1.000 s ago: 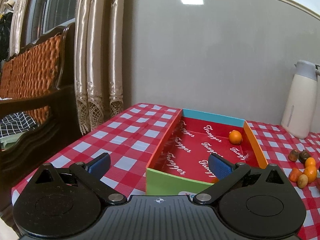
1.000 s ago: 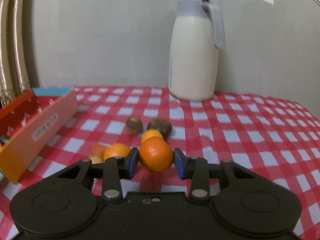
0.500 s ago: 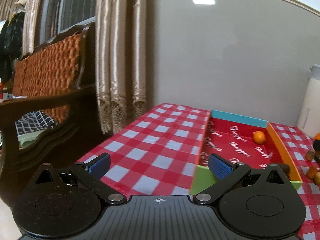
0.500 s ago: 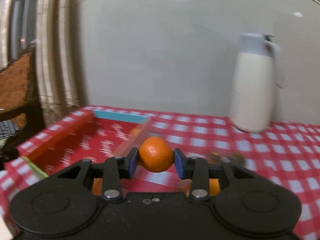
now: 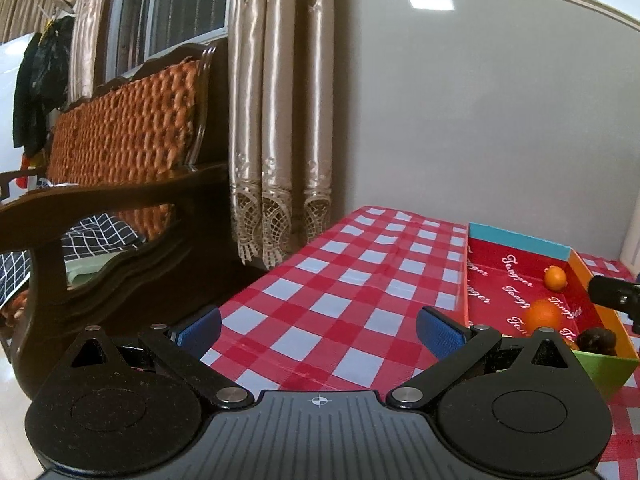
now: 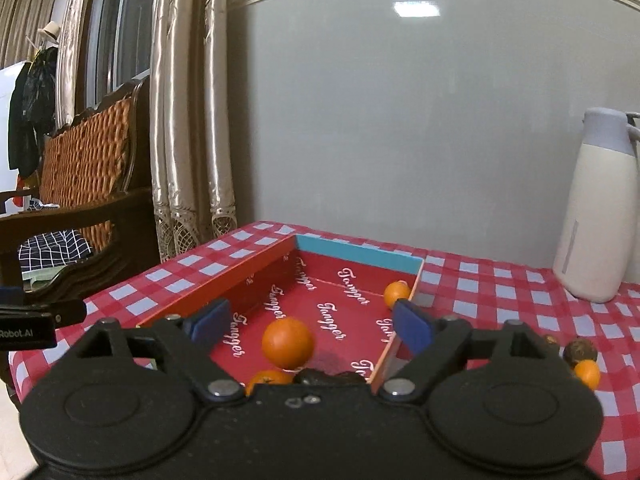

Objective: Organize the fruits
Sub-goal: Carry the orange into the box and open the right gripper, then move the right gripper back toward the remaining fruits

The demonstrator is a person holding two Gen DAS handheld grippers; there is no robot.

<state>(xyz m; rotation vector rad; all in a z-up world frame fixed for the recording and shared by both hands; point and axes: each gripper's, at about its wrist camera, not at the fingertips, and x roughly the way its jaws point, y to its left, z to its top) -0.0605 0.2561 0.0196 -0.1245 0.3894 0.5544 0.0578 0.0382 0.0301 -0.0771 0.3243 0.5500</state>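
Red-checked cloth (image 6: 500, 280) is spread under the red box (image 6: 256, 260). Right gripper (image 6: 310, 322): its jaws have just been opening and are seen spread wide over the box, with the released orange (image 6: 287, 343) blurred between them at six o'clock, untouched. Loose fruit (image 6: 586, 372) lies at four o'clock, nearer this hand. Left gripper (image 5: 318, 326) is held wide, empty. Dark fruit (image 6: 328, 378) is half hidden.

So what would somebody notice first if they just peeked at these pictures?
Probably the bright orange caught between the open right tongs, which have just been opening; no pad touches it as it sits over the red box. Next, the red-and-white checked tablecloth covering the table. Then the tall cream jug against the grey wall on the right.
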